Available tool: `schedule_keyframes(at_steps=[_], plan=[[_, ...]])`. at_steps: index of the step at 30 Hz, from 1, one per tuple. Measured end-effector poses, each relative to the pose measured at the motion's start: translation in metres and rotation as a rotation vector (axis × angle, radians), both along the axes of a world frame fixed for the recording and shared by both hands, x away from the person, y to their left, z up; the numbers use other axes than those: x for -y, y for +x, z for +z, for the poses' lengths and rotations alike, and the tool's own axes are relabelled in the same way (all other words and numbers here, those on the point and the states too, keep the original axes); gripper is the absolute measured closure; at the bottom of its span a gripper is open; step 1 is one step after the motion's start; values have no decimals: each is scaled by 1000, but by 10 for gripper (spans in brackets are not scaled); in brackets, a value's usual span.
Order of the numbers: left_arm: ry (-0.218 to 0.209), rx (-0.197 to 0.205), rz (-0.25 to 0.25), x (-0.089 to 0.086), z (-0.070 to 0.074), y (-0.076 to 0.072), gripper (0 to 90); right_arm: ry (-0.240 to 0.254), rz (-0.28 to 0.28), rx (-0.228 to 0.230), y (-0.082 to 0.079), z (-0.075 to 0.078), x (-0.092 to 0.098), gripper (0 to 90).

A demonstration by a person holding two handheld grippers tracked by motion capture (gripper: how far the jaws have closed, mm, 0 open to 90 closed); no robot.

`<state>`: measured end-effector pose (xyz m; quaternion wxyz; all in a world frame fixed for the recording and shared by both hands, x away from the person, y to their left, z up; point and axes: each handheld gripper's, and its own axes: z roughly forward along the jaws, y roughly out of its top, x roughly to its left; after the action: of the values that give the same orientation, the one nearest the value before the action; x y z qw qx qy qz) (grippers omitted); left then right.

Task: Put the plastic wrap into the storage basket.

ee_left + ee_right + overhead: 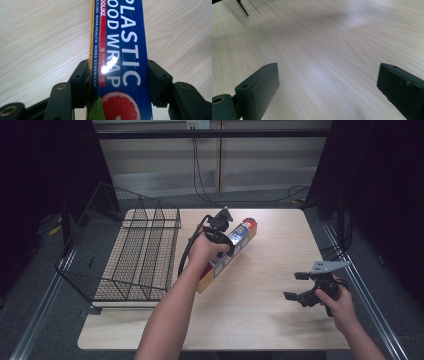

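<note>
A long blue, red and yellow box of plastic food wrap [231, 251] hangs tilted above the middle of the wooden table [260, 320], its red end toward the far side. My left gripper [223, 241] is shut on it from above. In the left gripper view both black jaws press on the sides of the wrap box [122, 57], and the table shows behind it. At the right of the table my right gripper [296, 286] stands open, pointing left, nothing between its jaws. The right gripper view shows that gripper [328, 85] with wide-apart jaws over bare wood.
A black wire basket [131, 255] stands on the left part of the table, its tall back wall leaning out over the left edge. Cables run across the floor behind the table. Dark curtains close off both sides.
</note>
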<state>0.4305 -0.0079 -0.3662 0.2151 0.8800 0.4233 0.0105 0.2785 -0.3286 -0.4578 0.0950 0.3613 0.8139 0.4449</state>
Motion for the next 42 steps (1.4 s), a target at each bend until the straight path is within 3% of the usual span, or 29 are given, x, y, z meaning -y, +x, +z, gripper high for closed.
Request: schedule_keyframes(at_steps=[13,29,42], plan=[[0,-4,87,-29,31,2,444,0,-4,2,0,0,-1,42],[6,-10,141,-55,55,8,445,5,-4,1,0,1,0,41],[27,-13,209,-93,82,13,445,3,3,-6,0,0,0,41]])
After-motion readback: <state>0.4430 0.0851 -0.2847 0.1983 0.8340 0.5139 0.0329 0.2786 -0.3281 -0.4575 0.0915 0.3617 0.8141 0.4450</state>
